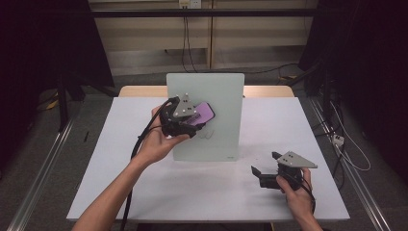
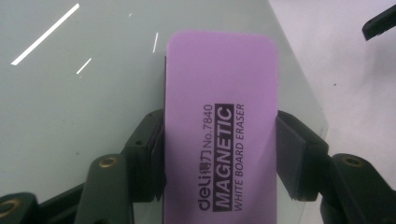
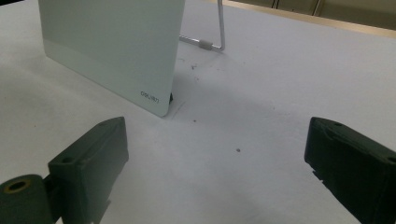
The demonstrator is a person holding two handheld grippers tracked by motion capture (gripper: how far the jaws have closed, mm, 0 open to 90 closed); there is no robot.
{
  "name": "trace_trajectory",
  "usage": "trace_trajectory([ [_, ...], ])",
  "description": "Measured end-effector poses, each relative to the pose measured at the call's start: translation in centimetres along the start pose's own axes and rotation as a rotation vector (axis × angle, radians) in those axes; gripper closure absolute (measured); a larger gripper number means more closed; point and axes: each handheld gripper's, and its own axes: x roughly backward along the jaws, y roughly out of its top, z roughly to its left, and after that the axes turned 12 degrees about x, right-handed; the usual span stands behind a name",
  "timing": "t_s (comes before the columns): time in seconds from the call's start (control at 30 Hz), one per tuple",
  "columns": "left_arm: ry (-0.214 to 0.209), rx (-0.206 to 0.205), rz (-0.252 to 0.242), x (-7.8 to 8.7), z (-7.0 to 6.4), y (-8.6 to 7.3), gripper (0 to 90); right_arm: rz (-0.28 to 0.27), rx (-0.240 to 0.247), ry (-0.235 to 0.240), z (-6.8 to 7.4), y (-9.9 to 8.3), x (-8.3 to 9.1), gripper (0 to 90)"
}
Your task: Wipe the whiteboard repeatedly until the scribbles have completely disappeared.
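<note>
- Left gripper jaws pinch the purple magnetic whiteboard eraser by its long edges, over the glass whiteboard.
- Hard pressing could tip the propped board; its wire stand looks light.
- Right gripper jaws spread, idle on the bench, not bracing.

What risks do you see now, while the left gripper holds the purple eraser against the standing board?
1. The whiteboard stands on a thin wire stand, and the right gripper rests open on the table, away from it. Pressure from the eraser may push the board back or tip it.
2. The left gripper clamps only the eraser's lower part, so it may twist between the fingers.
3. The faint scribble lies below the eraser and may be missed.
</note>
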Motion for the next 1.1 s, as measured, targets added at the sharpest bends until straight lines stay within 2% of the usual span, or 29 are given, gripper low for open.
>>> trace_trajectory([
  [0.27, -0.011, -0.038, 0.045, -0.9, -1.1, -1.1, 41.0, 0.0, 0.001, 0.0, 0.0, 0.0, 0.0, 6.4],
  [0.4, -0.044, -0.041, 0.076, -1.6, -1.7, -2.2, 41.0, -0.001, 0.003, -0.002, 0.0, 0.0, 0.0, 6.3],
  [0.5, -0.058, -0.058, 0.105, -2.2, -2.4, -3.1, 41.1, 0.001, 0.002, -0.001, 0.0, 0.0, 0.0, 6.3],
  [0.67, -0.08, -0.045, 0.126, -2.8, -2.9, -4.1, 41.1, 0.0, 0.002, -0.002, 0.0, 0.0, 0.0, 6.3],
  [0.73, -0.082, -0.054, 0.134, -2.8, -2.9, -4.3, 41.0, -0.002, 0.002, -0.002, 0.0, 0.0, 0.1, 6.4],
  [0.87, -0.079, -0.037, 0.123, -2.6, -2.8, -4.1, 41.1, -0.002, 0.002, -0.003, 0.0, 0.0, 0.1, 6.4],
  [1.0, -0.068, -0.015, 0.092, -1.7, -1.8, -3.5, 41.1, -0.002, 0.001, -0.003, -0.1, 0.0, 0.1, 6.4],
  [1.1, -0.042, -0.007, 0.071, -0.7, -0.9, -2.9, 41.1, -0.002, 0.001, -0.003, 0.0, 0.0, 0.1, 6.4],
])
